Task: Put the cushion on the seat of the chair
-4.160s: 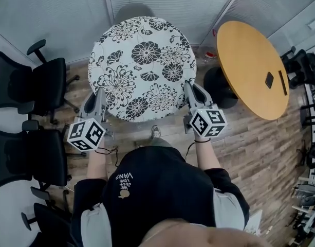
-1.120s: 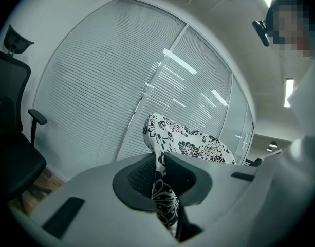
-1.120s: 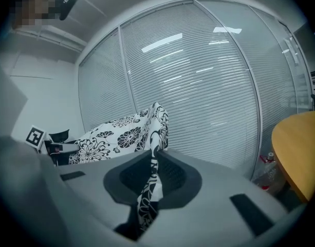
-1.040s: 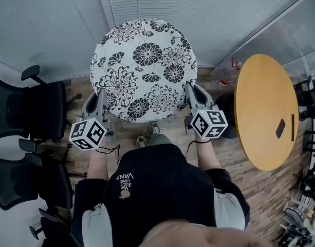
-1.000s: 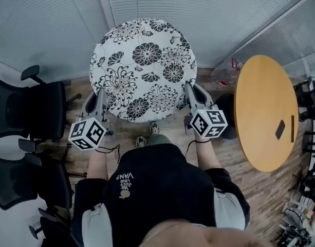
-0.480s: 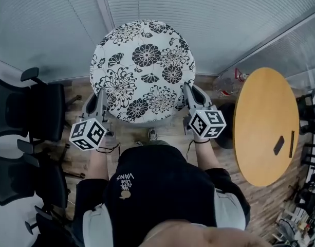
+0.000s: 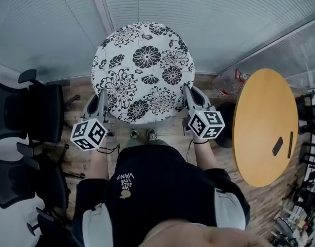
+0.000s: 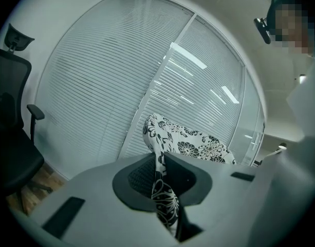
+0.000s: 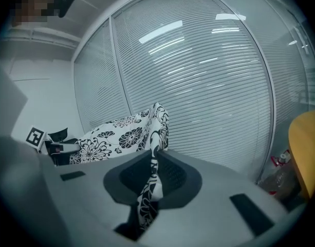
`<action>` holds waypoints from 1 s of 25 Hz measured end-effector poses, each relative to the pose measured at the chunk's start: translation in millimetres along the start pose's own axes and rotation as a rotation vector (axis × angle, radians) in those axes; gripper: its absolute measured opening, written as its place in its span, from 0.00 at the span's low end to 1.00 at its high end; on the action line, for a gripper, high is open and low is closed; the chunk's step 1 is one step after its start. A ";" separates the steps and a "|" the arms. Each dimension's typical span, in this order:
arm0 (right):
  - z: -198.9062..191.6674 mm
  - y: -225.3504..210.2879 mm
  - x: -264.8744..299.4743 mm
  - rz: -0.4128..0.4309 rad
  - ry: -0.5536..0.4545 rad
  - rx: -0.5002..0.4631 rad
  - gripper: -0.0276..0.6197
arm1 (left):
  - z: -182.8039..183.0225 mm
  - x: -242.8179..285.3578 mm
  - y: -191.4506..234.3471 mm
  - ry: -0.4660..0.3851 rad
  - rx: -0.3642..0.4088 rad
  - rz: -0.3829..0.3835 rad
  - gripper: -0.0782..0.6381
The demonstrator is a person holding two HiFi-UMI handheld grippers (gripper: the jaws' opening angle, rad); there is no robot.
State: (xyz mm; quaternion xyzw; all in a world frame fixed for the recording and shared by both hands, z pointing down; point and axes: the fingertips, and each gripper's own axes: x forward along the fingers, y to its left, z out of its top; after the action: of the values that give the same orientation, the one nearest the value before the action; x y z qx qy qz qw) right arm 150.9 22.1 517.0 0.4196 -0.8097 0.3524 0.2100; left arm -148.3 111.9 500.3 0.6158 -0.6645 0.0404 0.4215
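A round white cushion with black flowers (image 7: pixel 143 70) is held up flat in front of the person, over the wooden floor. My left gripper (image 7: pixel 102 101) is shut on its near left edge, and my right gripper (image 7: pixel 187 93) is shut on its near right edge. In the left gripper view the cushion's (image 8: pixel 185 144) edge runs pinched between the jaws of the left gripper (image 8: pixel 161 178). The right gripper view shows the cushion's (image 9: pixel 118 133) hem clamped in the right gripper (image 9: pixel 153 170). Black office chairs (image 7: pixel 34 112) stand at the left; their seats are dark and hard to make out.
A round wooden table (image 7: pixel 262 125) with a small dark object on it stands at the right. Slatted blinds (image 7: pixel 198 14) cover the glass wall ahead. More black chairs (image 7: pixel 29 184) line the left side. The person's feet (image 7: pixel 142 134) show below the cushion.
The view has swung slightly: the table has drifted right and the chairs left. Both grippers keep the same hold on the cushion. The person's feet have shifted under it.
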 end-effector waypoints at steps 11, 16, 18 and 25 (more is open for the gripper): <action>-0.7 8.2 -8.7 -0.030 -0.012 0.005 0.10 | 6.7 -2.2 0.9 0.003 0.015 -0.034 0.17; -1.7 8.3 -9.6 -0.039 -0.019 0.005 0.10 | 5.7 -1.2 1.9 0.004 0.015 -0.041 0.17; -1.7 9.2 -10.6 -0.042 -0.018 0.003 0.10 | 6.1 -1.6 2.6 0.003 0.014 -0.043 0.17; -0.3 10.2 -10.0 -0.054 0.001 0.002 0.10 | 6.4 0.8 4.0 0.026 0.008 -0.044 0.17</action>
State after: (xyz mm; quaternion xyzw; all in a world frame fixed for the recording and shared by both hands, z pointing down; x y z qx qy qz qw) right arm 148.1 31.7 506.8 0.4412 -0.7977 0.3477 0.2195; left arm -154.9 108.5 498.5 0.6313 -0.6453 0.0419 0.4281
